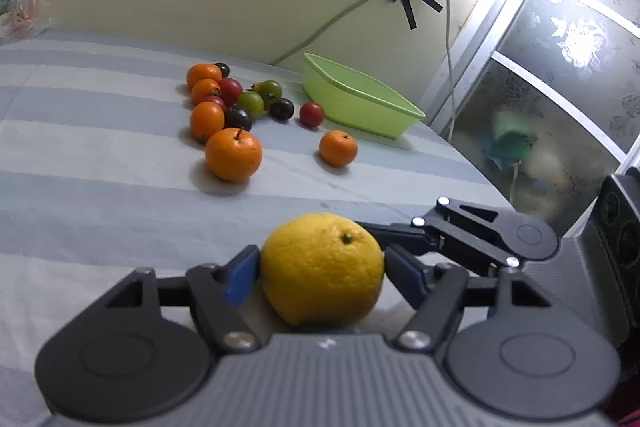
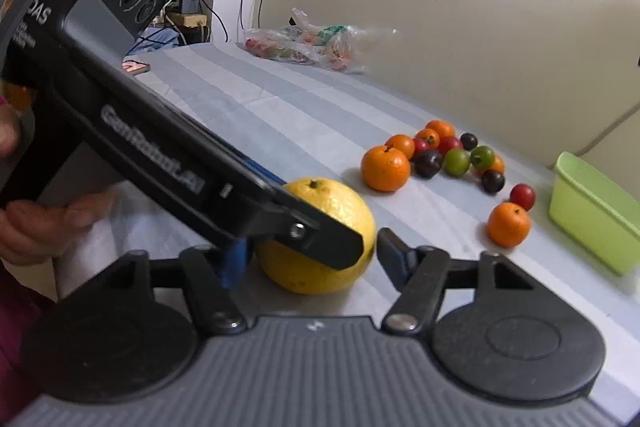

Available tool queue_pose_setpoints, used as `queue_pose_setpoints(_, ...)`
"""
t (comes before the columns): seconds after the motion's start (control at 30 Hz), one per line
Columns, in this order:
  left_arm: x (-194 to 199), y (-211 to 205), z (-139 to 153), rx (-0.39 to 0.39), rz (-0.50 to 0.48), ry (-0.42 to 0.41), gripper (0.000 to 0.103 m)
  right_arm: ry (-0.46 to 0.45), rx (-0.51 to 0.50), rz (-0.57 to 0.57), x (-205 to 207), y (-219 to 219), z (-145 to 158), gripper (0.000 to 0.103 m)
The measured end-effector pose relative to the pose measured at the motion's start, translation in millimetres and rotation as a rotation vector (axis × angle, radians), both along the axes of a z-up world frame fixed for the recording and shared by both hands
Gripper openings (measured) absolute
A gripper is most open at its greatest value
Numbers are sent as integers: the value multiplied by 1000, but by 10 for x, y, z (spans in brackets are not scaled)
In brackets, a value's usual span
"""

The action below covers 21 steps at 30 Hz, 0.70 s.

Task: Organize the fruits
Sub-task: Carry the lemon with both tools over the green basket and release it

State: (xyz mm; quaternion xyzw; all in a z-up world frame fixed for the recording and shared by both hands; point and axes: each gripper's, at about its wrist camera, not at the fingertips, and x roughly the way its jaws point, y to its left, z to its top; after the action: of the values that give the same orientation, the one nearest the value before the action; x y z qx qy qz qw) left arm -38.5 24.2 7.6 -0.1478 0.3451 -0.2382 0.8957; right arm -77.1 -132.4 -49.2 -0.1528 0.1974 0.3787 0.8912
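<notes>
Yellow citrus (image 1: 322,269) sits clamped between left gripper (image 1: 320,273) pads; right gripper (image 2: 306,261) brackets it too, contact unclear; green basin (image 1: 360,99) lies ahead-right

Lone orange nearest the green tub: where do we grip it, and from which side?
Take the lone orange across its widest middle, pads on opposite flanks, coming in from above on the near side. It sits stem up and clear of the other fruit. The red fruit and green tub crowd its far side. It is round, so an off-centre pinch would probably squirt it out.
</notes>
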Motion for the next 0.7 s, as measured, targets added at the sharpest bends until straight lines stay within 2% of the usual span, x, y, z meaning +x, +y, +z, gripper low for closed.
queue_pose_setpoints(0.13,44,-67,121,19,5,-19,69,-3,32,-20,-21,-61,86,68)
queue_pose_setpoints(0.27,307,-253,383,35,-20,-55,69,-60,65,-73,114,-237,259,68)
queue_pose_setpoints(0.37,681,-498,574,24,-52,-77,69,-99,84,-150,320,-475,426,68)
queue_pose_setpoints(0.5,1266,-1001,769,33,-104,-96,69,-99,124,-257,709,-924,621,68)
queue_pose_setpoints(0.6,1674,-1340,832,27,-128,-93,69,-117,119,-320,998,-1216,707,68)
queue_pose_setpoints(0.7,2096,-1629,802,19,-142,-55,69,-112,96,-354,1298,-1431,707,68)
